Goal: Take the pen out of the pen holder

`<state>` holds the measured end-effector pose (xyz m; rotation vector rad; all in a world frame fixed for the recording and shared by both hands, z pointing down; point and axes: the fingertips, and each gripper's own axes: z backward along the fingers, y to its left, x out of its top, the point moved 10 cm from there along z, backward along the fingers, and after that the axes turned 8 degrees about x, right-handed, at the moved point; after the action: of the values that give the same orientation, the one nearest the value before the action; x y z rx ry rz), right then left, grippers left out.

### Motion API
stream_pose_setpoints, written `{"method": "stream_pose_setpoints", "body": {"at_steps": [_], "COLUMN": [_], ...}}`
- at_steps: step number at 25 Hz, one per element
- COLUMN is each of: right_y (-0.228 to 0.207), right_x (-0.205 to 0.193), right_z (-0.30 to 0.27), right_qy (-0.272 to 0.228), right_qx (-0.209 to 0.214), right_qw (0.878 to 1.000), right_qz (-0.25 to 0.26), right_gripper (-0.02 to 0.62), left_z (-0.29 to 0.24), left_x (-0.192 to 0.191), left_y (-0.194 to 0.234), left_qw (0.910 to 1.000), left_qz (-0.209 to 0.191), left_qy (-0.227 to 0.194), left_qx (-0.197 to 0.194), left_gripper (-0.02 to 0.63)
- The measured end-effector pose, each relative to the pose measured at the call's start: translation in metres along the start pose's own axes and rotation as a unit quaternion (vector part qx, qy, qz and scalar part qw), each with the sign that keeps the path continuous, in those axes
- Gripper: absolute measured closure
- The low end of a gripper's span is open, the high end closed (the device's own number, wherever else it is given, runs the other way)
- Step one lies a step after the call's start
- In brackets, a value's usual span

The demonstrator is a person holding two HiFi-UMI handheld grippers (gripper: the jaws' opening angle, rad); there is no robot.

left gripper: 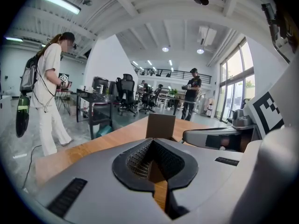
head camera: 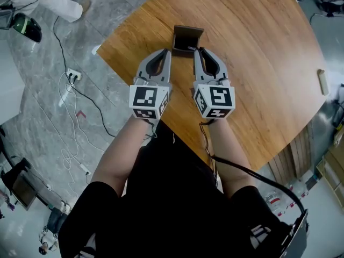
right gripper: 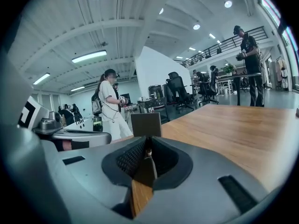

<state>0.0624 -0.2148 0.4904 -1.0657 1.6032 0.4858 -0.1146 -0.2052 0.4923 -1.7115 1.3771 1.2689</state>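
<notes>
A small brown box-shaped pen holder (head camera: 187, 37) stands on the wooden table (head camera: 258, 63), just beyond both grippers. It also shows in the left gripper view (left gripper: 160, 126) and the right gripper view (right gripper: 146, 124). My right gripper (head camera: 197, 50) is at the holder's near right corner, shut on a thin dark pen (right gripper: 147, 152) that stands upright between its tips (right gripper: 147, 146). To its left my left gripper (head camera: 167, 51) is held just short of the holder. Its jaws (left gripper: 154, 143) are shut with nothing in them.
A small pale object (head camera: 322, 81) lies near the table's right edge. Left of the table, a power strip and cables (head camera: 72, 77) lie on the grey floor. A person in white (left gripper: 46, 97) stands there, beside office desks and chairs (left gripper: 124, 94).
</notes>
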Motion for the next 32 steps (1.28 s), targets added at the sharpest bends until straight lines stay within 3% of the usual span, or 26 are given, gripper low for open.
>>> {"method": "stream_pose_setpoints", "body": {"at_steps": [8, 17, 25, 32], "right_y": [-0.002, 0.003, 0.033, 0.051], "right_x": [-0.005, 0.022, 0.082, 0.101], "right_z": [0.002, 0.025, 0.072, 0.105], "right_qy": [0.007, -0.031, -0.114, -0.164], "right_qx": [0.007, -0.002, 0.019, 0.043], "right_qw": [1.0, 1.0, 0.99, 0.976], "right_qz": [-0.011, 0.0, 0.086, 0.138], "right_gripper": [0.554, 0.554, 0.58, 0.581], "left_z": [0.007, 0.014, 0.052, 0.086], "left_x": [-0.002, 0.015, 0.073, 0.102], "left_y": [-0.007, -0.012, -0.032, -0.054], "left_qw": [1.0, 0.9998, 0.9967, 0.9908], "left_qz": [0.0, -0.008, -0.026, -0.052], "left_qy": [0.001, -0.017, -0.076, -0.123], "left_qx": [0.002, -0.002, -0.008, -0.018], "left_gripper": [0.606, 0.606, 0.606, 0.606]}}
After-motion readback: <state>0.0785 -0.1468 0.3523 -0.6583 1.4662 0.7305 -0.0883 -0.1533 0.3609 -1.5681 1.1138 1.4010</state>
